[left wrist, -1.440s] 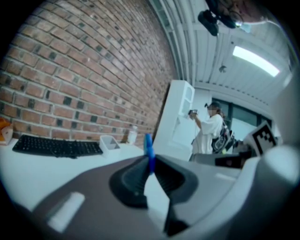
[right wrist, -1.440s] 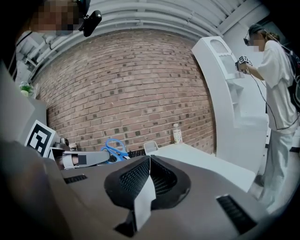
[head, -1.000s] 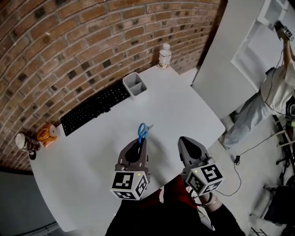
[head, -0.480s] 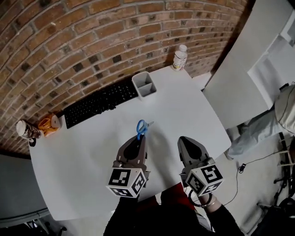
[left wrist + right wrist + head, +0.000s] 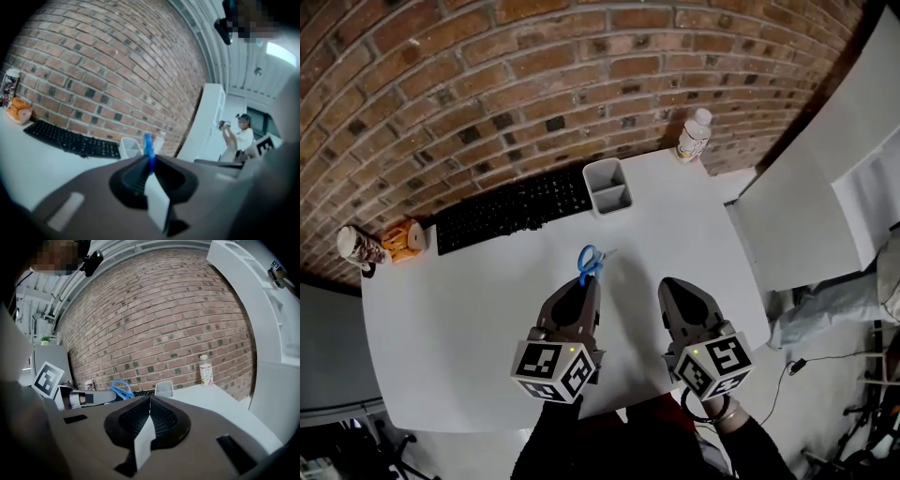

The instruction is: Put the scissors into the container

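head view, centre of frame: the left claw is clenched on a pair of blue-handled scissors, whose handle loops stick out past the claw's tips toward the brick wall. the scissors are held over the white tabletop, well short of the container, a pale grey box with two compartments that stands at upper centre, just beside the right end of a black keyboard. the right claw is at lower right of centre, beside the left one and apart from it, its jaws closed together on nothing.

the left gripper view shows the blue handle rising from between the pressed jaws of the left claw, with the container behind it at centre. in the right gripper view, the right claw is pinched shut at lower centre, and the scissors appear at centre left, to the left of the container.

a capped bottle stands at the tabletop's far corner, upper right. a can and an orange object sit at the left edge.
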{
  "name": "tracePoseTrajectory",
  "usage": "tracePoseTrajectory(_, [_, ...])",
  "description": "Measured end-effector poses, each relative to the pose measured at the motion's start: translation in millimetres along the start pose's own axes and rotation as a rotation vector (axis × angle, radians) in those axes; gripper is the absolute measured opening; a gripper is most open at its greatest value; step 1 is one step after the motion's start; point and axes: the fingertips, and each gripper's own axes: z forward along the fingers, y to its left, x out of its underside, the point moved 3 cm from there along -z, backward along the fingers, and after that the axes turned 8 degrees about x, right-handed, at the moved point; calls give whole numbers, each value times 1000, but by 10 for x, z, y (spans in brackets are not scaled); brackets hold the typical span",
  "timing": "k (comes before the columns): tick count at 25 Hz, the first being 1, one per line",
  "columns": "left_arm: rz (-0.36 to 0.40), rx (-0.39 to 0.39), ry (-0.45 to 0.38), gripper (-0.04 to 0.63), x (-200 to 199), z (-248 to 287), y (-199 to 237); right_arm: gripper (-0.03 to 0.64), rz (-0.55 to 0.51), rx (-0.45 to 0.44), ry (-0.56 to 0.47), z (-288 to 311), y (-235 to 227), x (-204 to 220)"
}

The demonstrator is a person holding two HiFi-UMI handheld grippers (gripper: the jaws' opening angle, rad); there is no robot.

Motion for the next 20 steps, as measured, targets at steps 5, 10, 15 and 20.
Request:
tracePoseTrajectory(5, [-40,-54,-18,29,-32,228,57,9,-20,-56,20,262,-229,-84])
tracePoseTrajectory(10, [-76,-90,-38,29,-107,461,140,9,-31,-107,40,518,-380,-124])
tracePoseTrajectory(15, [-93,-112,-51,29,-174,723,179,9,-25,-162,90,722,-472,-120])
tracePoseTrajectory(20, [-122,-135,-75,29,-240,890,265,9,-37,-181,75,918,-543,-176])
